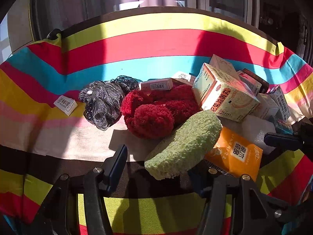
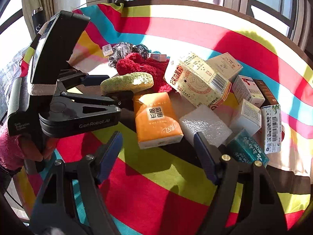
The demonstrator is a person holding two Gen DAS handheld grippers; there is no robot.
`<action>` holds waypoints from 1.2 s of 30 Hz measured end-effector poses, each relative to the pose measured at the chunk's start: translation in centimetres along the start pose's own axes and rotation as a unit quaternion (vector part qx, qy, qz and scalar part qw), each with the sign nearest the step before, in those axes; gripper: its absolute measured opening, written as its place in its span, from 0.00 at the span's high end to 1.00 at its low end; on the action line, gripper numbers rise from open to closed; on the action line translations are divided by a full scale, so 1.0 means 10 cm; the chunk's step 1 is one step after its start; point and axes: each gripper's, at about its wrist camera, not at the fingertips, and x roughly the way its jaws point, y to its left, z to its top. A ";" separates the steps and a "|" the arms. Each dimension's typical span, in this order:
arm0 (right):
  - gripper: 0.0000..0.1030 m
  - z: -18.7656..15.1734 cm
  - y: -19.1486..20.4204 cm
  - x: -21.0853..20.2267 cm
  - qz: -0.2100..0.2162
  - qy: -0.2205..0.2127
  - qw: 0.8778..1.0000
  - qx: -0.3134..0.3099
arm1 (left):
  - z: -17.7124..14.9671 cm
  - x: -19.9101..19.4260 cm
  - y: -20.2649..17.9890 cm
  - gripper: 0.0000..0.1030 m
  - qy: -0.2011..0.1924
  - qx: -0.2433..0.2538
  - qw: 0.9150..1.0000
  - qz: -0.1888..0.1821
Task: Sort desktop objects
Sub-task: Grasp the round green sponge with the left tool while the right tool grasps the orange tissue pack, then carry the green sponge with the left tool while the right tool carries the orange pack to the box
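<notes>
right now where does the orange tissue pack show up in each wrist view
Left wrist view: the orange tissue pack sits lower right, just right of the green sponge, beside the left gripper.
Right wrist view: the orange tissue pack lies at centre, below the green sponge, left of the white foam block.
Shared landmark: the large yellow medicine box, just behind the pack in both views.
</notes>
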 end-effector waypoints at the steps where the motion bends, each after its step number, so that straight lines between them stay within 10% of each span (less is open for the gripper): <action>1: 0.25 0.04 0.02 0.07 -0.002 0.005 1.000 -0.014 | 0.00 0.01 0.01 0.43 0.000 0.000 1.000 -0.009; 6: 0.20 0.15 0.21 0.23 -0.006 0.010 0.996 -0.093 | 0.03 0.10 0.05 0.44 0.018 -0.017 0.998 -0.053; 10: 0.30 0.13 0.39 0.31 -0.011 0.023 0.989 -0.145 | 0.00 0.11 0.08 0.70 0.024 -0.035 0.996 -0.075; 12: 0.47 0.13 0.35 0.29 -0.022 0.036 0.991 -0.127 | -0.06 0.06 0.11 0.70 0.023 -0.046 0.995 -0.083; 25: 0.48 -0.85 0.25 -0.73 -0.025 0.013 0.999 -0.023 | -0.68 -0.61 -0.42 0.84 0.015 -0.010 0.995 -0.097; 36: 0.48 -1.24 0.07 -1.07 -0.037 0.000 0.998 0.046 | -0.34 -0.31 -0.46 0.82 0.016 -0.039 0.996 -0.072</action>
